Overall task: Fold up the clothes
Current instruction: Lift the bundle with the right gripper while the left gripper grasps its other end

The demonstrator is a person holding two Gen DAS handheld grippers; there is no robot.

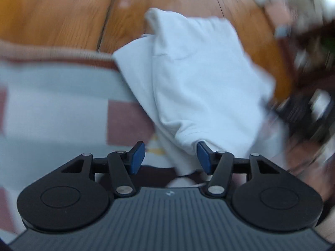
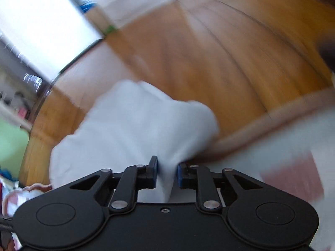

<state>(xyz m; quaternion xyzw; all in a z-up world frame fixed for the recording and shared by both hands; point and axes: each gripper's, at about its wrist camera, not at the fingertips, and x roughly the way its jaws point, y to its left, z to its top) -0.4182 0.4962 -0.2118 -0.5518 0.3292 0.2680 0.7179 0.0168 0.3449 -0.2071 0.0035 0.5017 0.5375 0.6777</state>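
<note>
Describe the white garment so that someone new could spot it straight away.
Find the wooden floor, then the pale rug with reddish squares. The white garment lies bunched across the rug's piped edge, partly on the wood. It is plain and creased, unlike the patterned rug.

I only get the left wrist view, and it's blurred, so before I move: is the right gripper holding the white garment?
Observer: It looks so. A fold of the white garment runs between the fingers of the right gripper, which stand close together on it.
Operator: Where is the rest of it from there?
Observer: It bulges ahead of that gripper over the wooden floor, and its right side reaches the beige rug border.
</note>
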